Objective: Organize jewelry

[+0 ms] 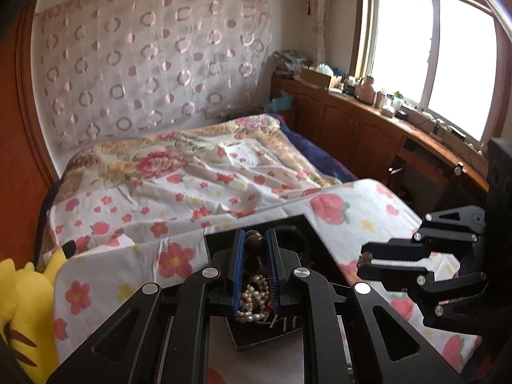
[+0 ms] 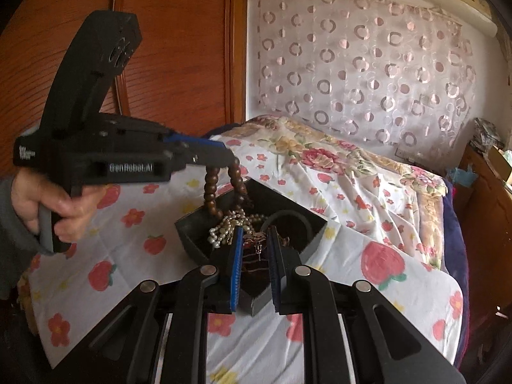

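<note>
A black open jewelry box [image 2: 188, 227] stands on a table under a strawberry-print cloth; it also shows in the left wrist view [image 1: 307, 224]. My left gripper [image 1: 256, 240] is shut on a brown wooden bead bracelet [image 2: 212, 192] and holds it above the box, its loop hanging down; it appears from the side in the right wrist view [image 2: 228, 156]. A white pearl strand [image 2: 224, 228] lies heaped in the box, also in the left wrist view [image 1: 254, 297]. My right gripper [image 2: 254, 240] hovers over the box's near corner, jaws a little apart around a small reddish pendant [image 2: 254, 238]. From the left wrist view [image 1: 364, 260] its jaws look nearly closed.
A bed with a floral quilt [image 1: 192, 166] lies behind the table. A wooden cabinet [image 1: 352, 121] with clutter runs under the window at right. A yellow plush toy [image 1: 22, 304] sits at the left. A wooden wardrobe [image 2: 176, 48] stands behind my left gripper.
</note>
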